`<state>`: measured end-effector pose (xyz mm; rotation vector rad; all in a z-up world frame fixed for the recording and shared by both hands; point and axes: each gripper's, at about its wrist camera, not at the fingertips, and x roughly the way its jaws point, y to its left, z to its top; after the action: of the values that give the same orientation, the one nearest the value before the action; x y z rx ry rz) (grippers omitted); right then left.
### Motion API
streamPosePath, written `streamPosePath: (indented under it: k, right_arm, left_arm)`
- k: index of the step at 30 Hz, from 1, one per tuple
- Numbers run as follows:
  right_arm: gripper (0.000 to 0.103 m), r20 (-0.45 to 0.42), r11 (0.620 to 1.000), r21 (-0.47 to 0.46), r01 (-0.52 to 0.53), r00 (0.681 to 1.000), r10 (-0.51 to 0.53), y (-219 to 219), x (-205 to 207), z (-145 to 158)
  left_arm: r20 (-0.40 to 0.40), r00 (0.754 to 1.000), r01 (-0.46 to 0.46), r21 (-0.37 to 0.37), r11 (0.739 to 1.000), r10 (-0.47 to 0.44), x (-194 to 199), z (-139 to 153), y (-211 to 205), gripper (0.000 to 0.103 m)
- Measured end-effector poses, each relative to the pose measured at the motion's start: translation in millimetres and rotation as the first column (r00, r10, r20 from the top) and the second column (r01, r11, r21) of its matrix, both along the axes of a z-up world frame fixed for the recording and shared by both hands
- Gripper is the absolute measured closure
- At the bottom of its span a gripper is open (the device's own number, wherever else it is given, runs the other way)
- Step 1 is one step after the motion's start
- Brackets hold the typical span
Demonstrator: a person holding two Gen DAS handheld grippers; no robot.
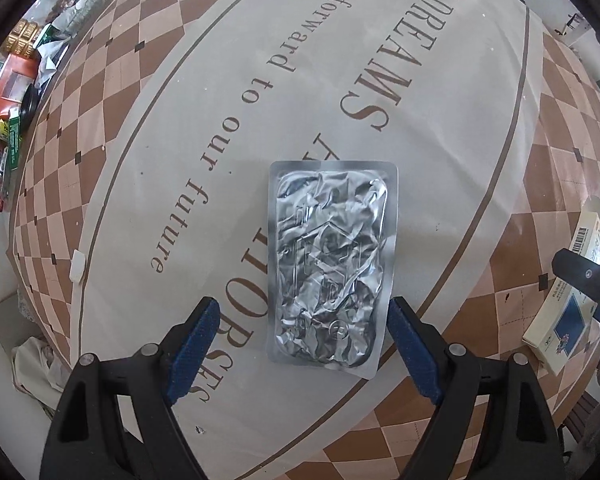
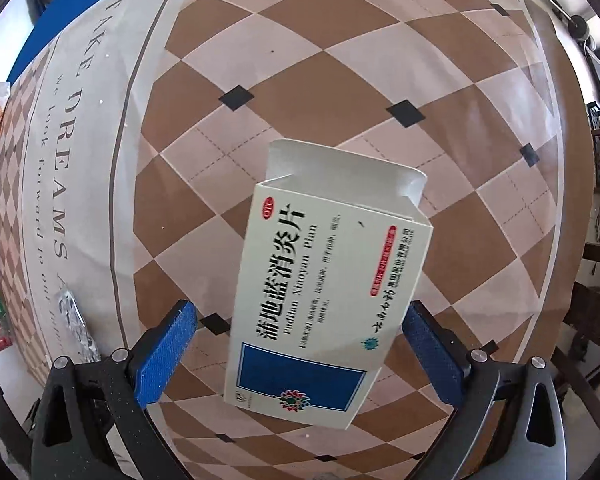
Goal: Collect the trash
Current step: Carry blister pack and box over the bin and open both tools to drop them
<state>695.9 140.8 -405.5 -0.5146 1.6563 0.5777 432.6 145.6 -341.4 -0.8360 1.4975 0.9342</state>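
Observation:
A crumpled silver foil blister pack [image 1: 330, 268] lies flat on the tablecloth. My left gripper [image 1: 304, 320] is open, its blue pads on either side of the pack's near end, not touching it. A white and blue medicine box [image 2: 324, 300] with an open flap lies on the checkered cloth. My right gripper [image 2: 300, 328] is open with its pads on either side of the box's near half. The box also shows at the right edge of the left wrist view [image 1: 568, 308], with the right gripper [image 1: 588, 280] over it. The foil pack shows at the left of the right wrist view [image 2: 74, 320].
The table [image 1: 380, 60] wears a beige cloth with brown diamond checks and printed lettering. A small white scrap [image 1: 77, 267] lies near the left edge. Cluttered boxes and packets [image 1: 16, 80] sit beyond the table's left side. A dark wooden chair [image 2: 592, 320] stands at the right.

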Motion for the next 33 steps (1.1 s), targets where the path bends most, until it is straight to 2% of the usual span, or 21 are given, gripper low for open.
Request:
streamPosePath:
  k: [3, 4, 6, 8, 9, 11, 16, 24, 32, 33]
  right_arm:
    - [0.001, 0.051, 0.999, -0.009, -0.033, 0.998, 0.033, 17, -14, 7]
    - [0.003, 0.072, 0.999, -0.014, -0.051, 0.996, 0.052, 20, -18, 9]
    - [0.010, 0.122, 0.996, -0.027, -0.089, 0.988, 0.092, 25, -25, 13]
    - [0.025, 0.164, 0.992, -0.017, -0.124, 0.978, 0.125, 13, -31, 22]
    - [0.025, 0.161, 0.991, -0.013, -0.135, 0.978, 0.135, 12, -35, 25]
    - [0.025, 0.178, 0.987, -0.007, -0.158, 0.971, 0.157, 14, -42, 29]
    - [0.026, 0.164, 0.986, 0.024, -0.165, 0.974, 0.159, 10, -53, 36]
    - [0.026, 0.138, 0.988, 0.096, -0.123, 0.984, 0.109, -20, -55, 69]
    - [0.026, 0.165, 0.974, 0.182, -0.134, 0.981, 0.104, -34, -67, 120]
    - [0.026, 0.166, 0.972, 0.193, -0.137, 0.980, 0.105, -45, -53, 119]
  left_arm:
    - [-0.006, 1.000, 0.028, -0.003, 1.000, -0.028, 20, -1, 5, 0.019]
    - [-0.009, 0.999, 0.032, -0.012, 0.999, -0.032, 20, -4, 5, 0.017]
    - [0.022, 1.000, 0.020, -0.013, 1.000, -0.020, 21, -4, 10, 0.020]
    - [0.085, 0.996, 0.002, -0.043, 0.999, 0.002, 15, 0, 15, 0.040]
    - [0.100, 0.995, -0.004, -0.052, 0.999, 0.009, 15, 3, 14, 0.046]
    - [0.063, 0.998, 0.029, -0.010, 1.000, -0.028, 16, 8, 11, 0.046]
    - [0.069, 0.997, 0.028, 0.000, 1.000, -0.028, 18, 14, 6, 0.046]
    - [0.097, 0.993, 0.057, 0.090, 0.994, -0.066, 18, 14, 5, 0.046]
    - [0.160, 0.982, 0.070, 0.179, 0.981, -0.099, 3, 62, -22, 0.046]
    - [0.169, 0.980, 0.070, 0.189, 0.979, -0.103, 0, 70, -26, 0.046]
